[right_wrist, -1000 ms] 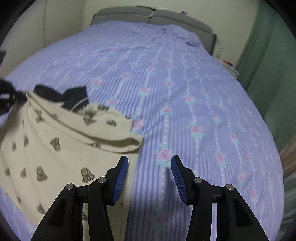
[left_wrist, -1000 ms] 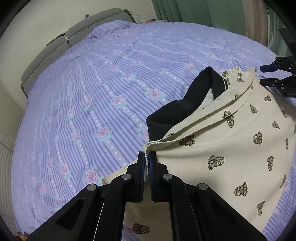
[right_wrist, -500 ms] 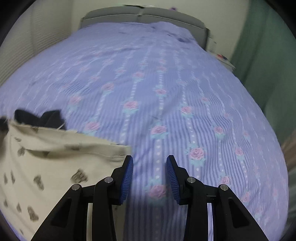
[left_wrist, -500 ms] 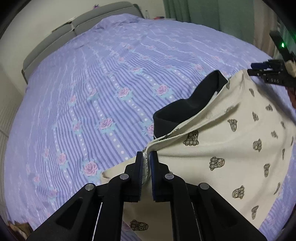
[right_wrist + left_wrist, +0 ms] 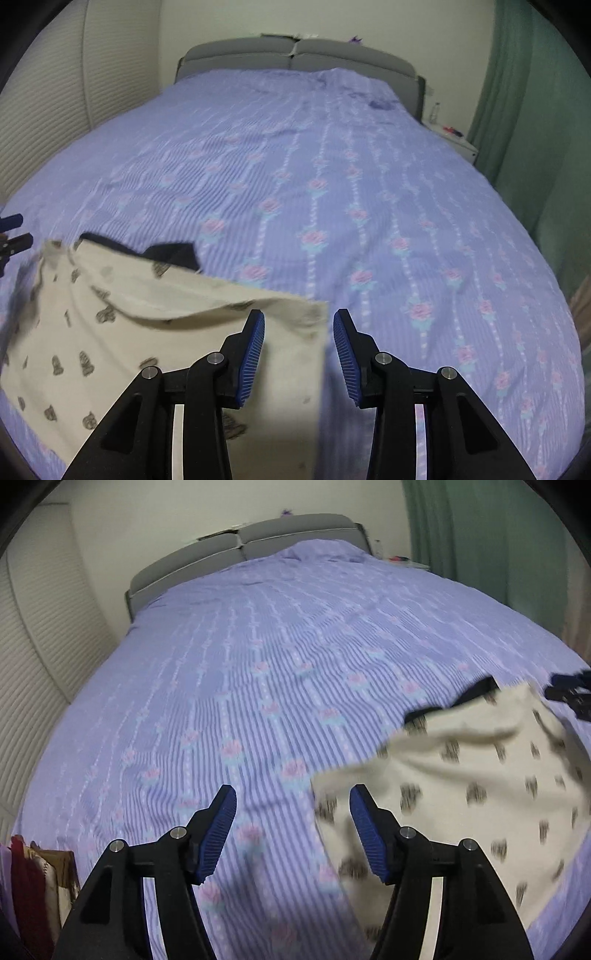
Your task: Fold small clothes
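Note:
A cream garment (image 5: 461, 775) with small dark printed figures and a black collar (image 5: 476, 688) lies on the purple striped bedspread (image 5: 277, 646). In the left wrist view it is blurred, at the right. My left gripper (image 5: 291, 805) is open and empty, with the garment's left edge beside its right finger. In the right wrist view the garment (image 5: 110, 332) lies at the lower left, its black collar (image 5: 173, 253) at the far edge. My right gripper (image 5: 299, 328) is open and empty above the garment's right corner. Each gripper shows at the edge of the other's view.
The bed has a grey headboard (image 5: 295, 55) against the far wall. A green curtain (image 5: 535, 110) hangs on the right and a ribbed white wall panel (image 5: 37, 646) on the left. A nightstand with small items (image 5: 450, 136) stands beside the headboard. Bags (image 5: 37, 878) sit at the lower left.
My left gripper was shut on the garment's edge and has now opened and let it go. The garment has dropped onto the bed. My right gripper has moved over the garment's right corner.

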A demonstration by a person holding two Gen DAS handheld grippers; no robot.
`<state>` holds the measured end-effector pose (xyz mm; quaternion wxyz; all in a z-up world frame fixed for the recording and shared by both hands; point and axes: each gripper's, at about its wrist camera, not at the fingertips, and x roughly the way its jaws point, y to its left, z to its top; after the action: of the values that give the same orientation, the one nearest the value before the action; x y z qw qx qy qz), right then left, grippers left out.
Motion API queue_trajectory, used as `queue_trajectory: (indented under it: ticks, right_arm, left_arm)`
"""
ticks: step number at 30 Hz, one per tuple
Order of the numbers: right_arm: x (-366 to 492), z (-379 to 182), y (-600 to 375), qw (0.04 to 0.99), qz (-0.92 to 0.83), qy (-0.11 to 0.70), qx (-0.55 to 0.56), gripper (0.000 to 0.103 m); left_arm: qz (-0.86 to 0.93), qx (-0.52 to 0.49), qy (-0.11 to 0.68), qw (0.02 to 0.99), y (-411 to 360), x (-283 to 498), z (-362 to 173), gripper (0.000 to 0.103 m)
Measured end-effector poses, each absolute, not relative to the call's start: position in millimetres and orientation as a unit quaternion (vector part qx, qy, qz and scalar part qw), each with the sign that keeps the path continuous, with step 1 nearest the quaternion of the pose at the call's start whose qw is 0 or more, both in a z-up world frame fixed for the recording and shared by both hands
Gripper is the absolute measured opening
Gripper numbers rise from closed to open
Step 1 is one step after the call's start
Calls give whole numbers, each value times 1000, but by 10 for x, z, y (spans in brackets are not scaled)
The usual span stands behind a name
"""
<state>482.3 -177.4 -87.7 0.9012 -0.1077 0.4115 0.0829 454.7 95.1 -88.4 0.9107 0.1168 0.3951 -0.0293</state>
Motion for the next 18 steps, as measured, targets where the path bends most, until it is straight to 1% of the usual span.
queue_trajectory:
  ticks: [3, 4, 8, 12, 14, 15, 16, 17, 18]
  right_arm:
    - [4720, -922, -1606, 895, 132, 413, -105, 40]
    - [4689, -928, -1527, 892, 155, 411, -110, 40]
    - [4545, -957, -1173, 869, 228, 406, -168, 40]
    - [4614, -956, -889, 844, 283, 413, -194, 40]
    - [4663, -985, -766, 835, 289, 413, -219, 40]
    - [4680, -1006, -723, 832, 286, 415, -230, 39]
    - [4702, -1029, -679, 828, 287, 418, -241, 37]
    - [4738, -1055, -641, 825, 283, 419, -253, 26]
    - [4784, -1075, -613, 823, 278, 421, -261, 10]
  left_arm:
    - [-72, 88, 405, 907, 1034, 4467, -969, 63]
    - [-91, 64, 408, 906, 1094, 4479, -996, 63]
    - [-140, 11, 420, 897, 1129, 4634, -1051, 63]
    - [-149, -26, 437, 886, 1180, 4867, -1165, 63]
    - [-141, -35, 444, 884, 1210, 4953, -1217, 61]
    - [-138, -36, 446, 884, 1223, 4980, -1237, 57]
    - [-134, -38, 447, 884, 1231, 5007, -1255, 47]
    - [-136, -42, 448, 883, 1242, 5023, -1270, 41]
    - [-139, -46, 449, 881, 1252, 5037, -1282, 41]
